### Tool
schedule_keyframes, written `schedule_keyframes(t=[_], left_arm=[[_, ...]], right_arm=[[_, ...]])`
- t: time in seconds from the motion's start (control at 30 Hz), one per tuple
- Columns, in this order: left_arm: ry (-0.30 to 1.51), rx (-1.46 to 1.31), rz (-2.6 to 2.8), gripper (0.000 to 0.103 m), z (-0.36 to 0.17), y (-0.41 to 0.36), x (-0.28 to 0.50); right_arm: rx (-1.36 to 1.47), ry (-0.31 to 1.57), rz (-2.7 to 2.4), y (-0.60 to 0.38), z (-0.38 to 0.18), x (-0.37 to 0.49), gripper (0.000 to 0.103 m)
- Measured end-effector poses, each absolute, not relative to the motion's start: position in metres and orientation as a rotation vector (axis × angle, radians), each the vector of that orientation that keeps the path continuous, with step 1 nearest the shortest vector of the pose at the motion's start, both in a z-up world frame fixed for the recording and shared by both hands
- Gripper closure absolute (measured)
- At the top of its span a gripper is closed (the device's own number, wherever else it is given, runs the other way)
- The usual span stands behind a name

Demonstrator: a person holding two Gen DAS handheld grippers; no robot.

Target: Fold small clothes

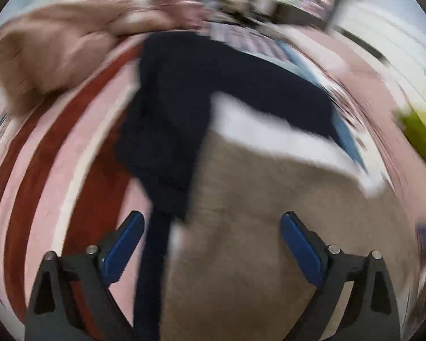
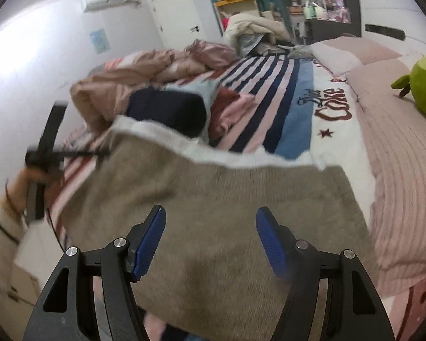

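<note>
A beige knit garment with a white band along its far edge lies spread on the bed; it also shows in the blurred left wrist view. A dark navy garment lies beyond it, also in the right wrist view. My left gripper is open and empty above the beige garment's left part. My right gripper is open and empty over the garment's near part. The left gripper's body shows at the left, held in a hand.
A striped sheet covers the bed. A crumpled pink duvet and red and pink clothes lie at the far side. A pink quilted cover and a green plush toy are on the right.
</note>
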State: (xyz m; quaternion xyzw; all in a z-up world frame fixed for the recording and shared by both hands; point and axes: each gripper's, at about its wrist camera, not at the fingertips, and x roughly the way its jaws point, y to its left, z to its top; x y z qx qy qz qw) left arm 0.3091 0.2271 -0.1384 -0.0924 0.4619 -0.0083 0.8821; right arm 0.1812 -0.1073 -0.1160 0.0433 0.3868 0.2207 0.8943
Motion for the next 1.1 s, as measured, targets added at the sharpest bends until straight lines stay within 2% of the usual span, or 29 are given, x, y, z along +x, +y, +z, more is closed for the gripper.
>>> schedule_keyframes(t=[0.2, 0.33, 0.4, 0.47, 0.53, 0.83, 1.1], left_arm=[[0.928, -0.244, 0.145, 0.007, -0.140, 0.256, 0.319], [0.887, -0.253, 0.013, 0.007, -0.120, 0.251, 0.285], [0.889, -0.299, -0.084, 0.007, -0.110, 0.247, 0.258], [0.835, -0.354, -0.189, 0.006, -0.101, 0.241, 0.219], [0.803, -0.385, -0.246, 0.005, -0.101, 0.231, 0.181], [0.791, -0.516, -0.161, 0.003, -0.150, 0.219, 0.096], [0.859, -0.727, -0.290, 0.003, -0.216, 0.207, 0.080]], right_arm=[[0.056, 0.869, 0.428, -0.115, -0.146, 0.174, 0.041], [0.077, 0.848, 0.428, -0.121, -0.144, 0.168, 0.041], [0.099, 0.832, 0.459, -0.120, -0.140, 0.165, 0.053], [0.117, 0.806, 0.478, -0.116, -0.137, 0.160, 0.085], [0.157, 0.784, 0.506, -0.110, -0.136, 0.154, 0.096], [0.178, 0.750, 0.646, -0.064, -0.146, 0.116, 0.096], [0.020, 0.783, 0.576, -0.034, -0.170, 0.113, 0.095]])
